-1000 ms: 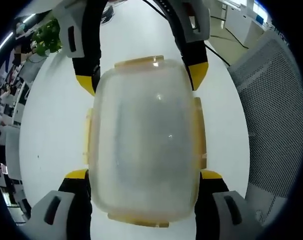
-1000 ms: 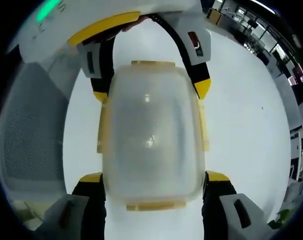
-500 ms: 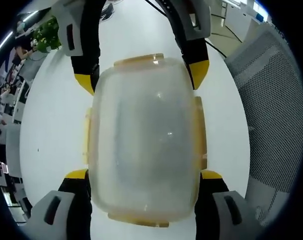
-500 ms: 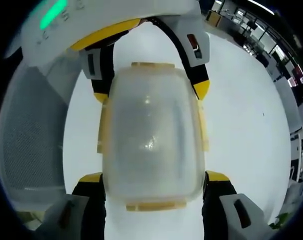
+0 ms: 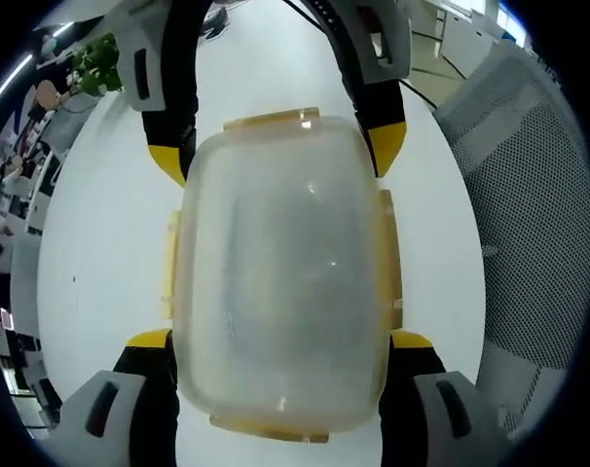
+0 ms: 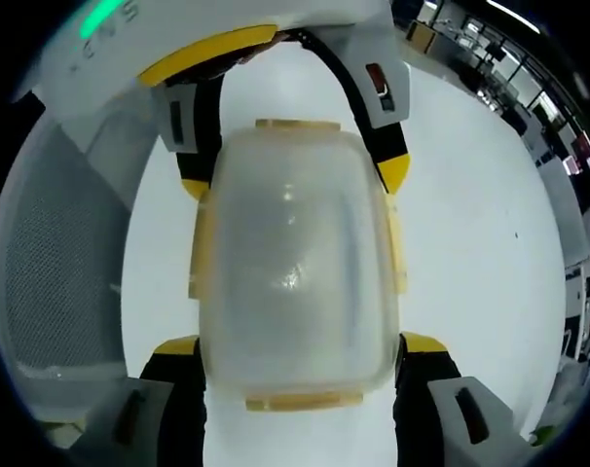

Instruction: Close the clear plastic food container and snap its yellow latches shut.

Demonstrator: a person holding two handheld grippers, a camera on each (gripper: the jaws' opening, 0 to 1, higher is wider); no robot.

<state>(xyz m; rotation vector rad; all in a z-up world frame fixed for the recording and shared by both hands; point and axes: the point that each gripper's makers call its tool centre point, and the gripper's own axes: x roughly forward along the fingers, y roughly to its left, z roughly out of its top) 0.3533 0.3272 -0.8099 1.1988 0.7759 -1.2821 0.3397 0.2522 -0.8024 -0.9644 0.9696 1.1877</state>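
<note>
Left gripper (image 5: 280,341): jaws spread wide, yellow tips pressed against the two long sides of the container (image 5: 280,272) at its near end, so it grips the container. Right gripper (image 6: 300,342): same stance in its own view, jaws astride the near end of the container (image 6: 293,263), tips against the side walls. Container: clear, lid seated on top, resting on the white table (image 5: 100,253). Latches (image 5: 390,255): yellow, one on each of the four edges; whether they are snapped down cannot be told. At the container's far end in each view the opposite gripper's jaws clasp the sides. Beyond the table: a grey mesh chair (image 5: 529,214) to one side, a green plant (image 5: 98,60) farther off.
</note>
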